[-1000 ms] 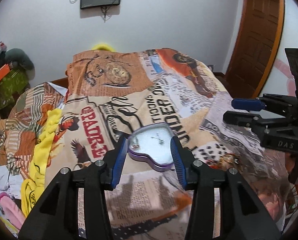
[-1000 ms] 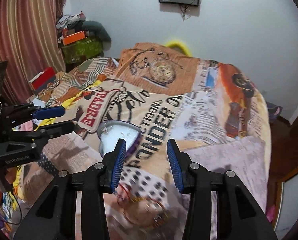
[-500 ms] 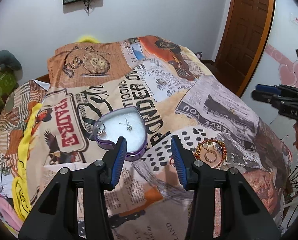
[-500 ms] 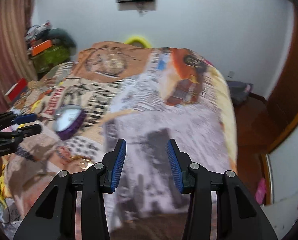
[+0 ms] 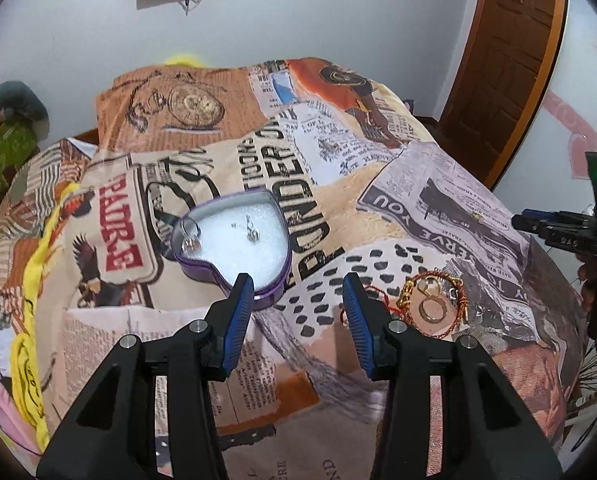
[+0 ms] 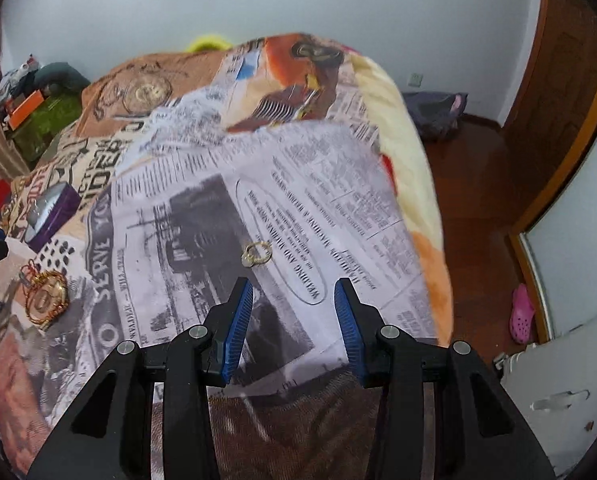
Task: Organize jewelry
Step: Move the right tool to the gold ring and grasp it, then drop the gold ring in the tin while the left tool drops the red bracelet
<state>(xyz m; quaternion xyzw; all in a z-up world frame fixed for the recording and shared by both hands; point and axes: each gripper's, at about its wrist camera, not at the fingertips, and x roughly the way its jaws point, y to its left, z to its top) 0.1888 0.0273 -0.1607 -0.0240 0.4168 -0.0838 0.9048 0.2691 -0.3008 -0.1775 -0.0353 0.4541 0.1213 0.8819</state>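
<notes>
A purple heart-shaped box (image 5: 234, 252) with white padding lies open on the printed bedspread (image 5: 418, 216); a silver ring (image 5: 190, 236) and a small earring (image 5: 252, 234) sit in it. My left gripper (image 5: 298, 308) is open and empty just in front of the box. A pile of gold rings and red cord bracelets (image 5: 434, 304) lies to its right, also in the right wrist view (image 6: 44, 298). A gold ring (image 6: 256, 254) lies alone on the bedspread just ahead of my open, empty right gripper (image 6: 294, 312). The box shows at the left there (image 6: 52, 208).
The bed's right edge (image 6: 430, 216) drops to a wooden floor with a pink shoe (image 6: 522, 314). A wooden door (image 5: 506, 60) stands at the right. Yellow cloth (image 5: 26, 320) lies along the bed's left side. Clutter (image 6: 38, 112) is stacked by the far left wall.
My right gripper has swung right, away from the heart box, and now faces the lone gold ring. My left gripper has drawn back from around the box and shifted right.
</notes>
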